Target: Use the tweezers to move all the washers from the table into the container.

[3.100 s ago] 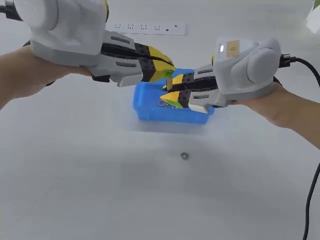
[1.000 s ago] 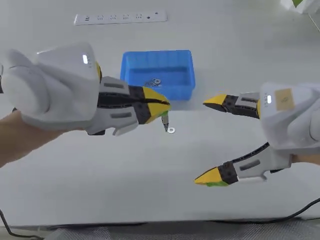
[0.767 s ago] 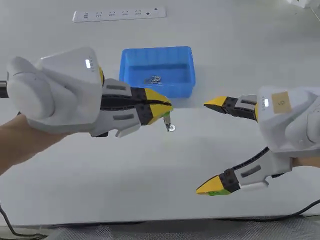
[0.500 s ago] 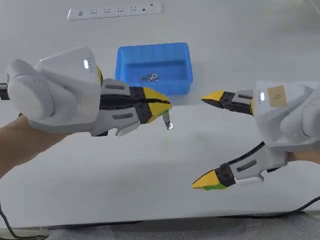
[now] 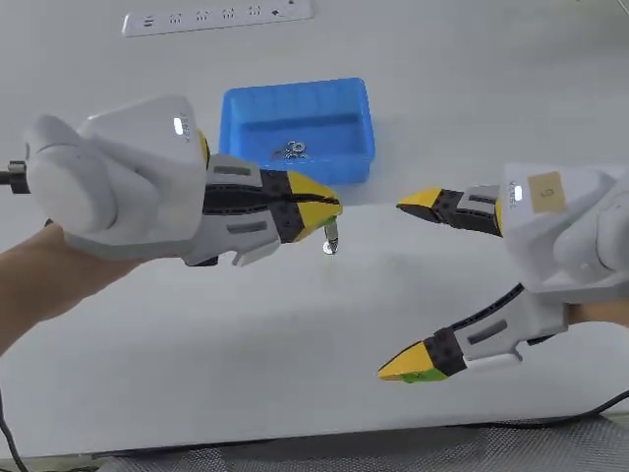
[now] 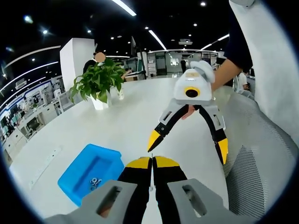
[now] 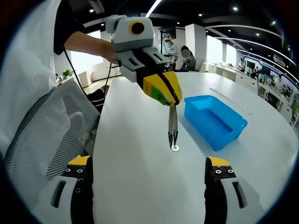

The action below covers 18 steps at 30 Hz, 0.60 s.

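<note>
Pickup: left gripper (image 5: 332,208) fingers clamp tweezers (image 7: 173,126) at the washer (image 7: 174,148), right gripper (image 5: 398,287) fingers apart; next I'd lift it to the container (image 5: 295,87).

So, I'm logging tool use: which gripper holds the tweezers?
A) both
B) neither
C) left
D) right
C: the left gripper is shut on the tweezers, while the right gripper has its jaws wide apart with nothing between them.
</note>
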Tool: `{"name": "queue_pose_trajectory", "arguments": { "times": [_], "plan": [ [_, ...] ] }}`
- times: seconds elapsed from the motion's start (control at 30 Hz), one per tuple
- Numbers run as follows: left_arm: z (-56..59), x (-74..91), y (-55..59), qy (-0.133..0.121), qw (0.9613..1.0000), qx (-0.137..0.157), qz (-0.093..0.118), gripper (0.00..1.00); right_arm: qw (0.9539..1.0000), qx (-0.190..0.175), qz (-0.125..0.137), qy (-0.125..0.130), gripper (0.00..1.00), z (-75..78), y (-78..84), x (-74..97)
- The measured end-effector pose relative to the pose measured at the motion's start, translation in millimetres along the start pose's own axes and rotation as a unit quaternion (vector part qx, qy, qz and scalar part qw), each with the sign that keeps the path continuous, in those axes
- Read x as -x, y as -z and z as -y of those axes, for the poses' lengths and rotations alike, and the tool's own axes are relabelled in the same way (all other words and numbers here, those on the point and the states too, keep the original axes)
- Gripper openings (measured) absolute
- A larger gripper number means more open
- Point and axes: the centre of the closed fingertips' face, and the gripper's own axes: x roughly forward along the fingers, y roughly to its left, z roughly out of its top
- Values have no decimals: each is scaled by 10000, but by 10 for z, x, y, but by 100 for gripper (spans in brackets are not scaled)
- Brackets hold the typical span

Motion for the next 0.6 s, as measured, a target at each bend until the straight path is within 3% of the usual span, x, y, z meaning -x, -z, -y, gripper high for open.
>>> {"name": "queue_pose_trajectory", "arguments": {
  "times": [0.07, 0.17, 0.2, 0.6],
  "plan": [
    [-5, -25, 9, 31, 10000, 60, -14, 4, 10000, -24, 1, 9, 100, 2, 9, 6],
    [16, -56, 95, 78, 9998, -27, -201, 4, 10000, -62, 7, 18, 100, 9, 14, 11],
    [16, -52, 67, 69, 9999, -19, -117, 4, 10000, -62, 6, 28, 100, 12, 14, 11],
    [-14, -35, 88, 85, 9998, 148, -99, 4, 9999, -63, -45, -147, 97, -42, 16, -95]
  ]
}}
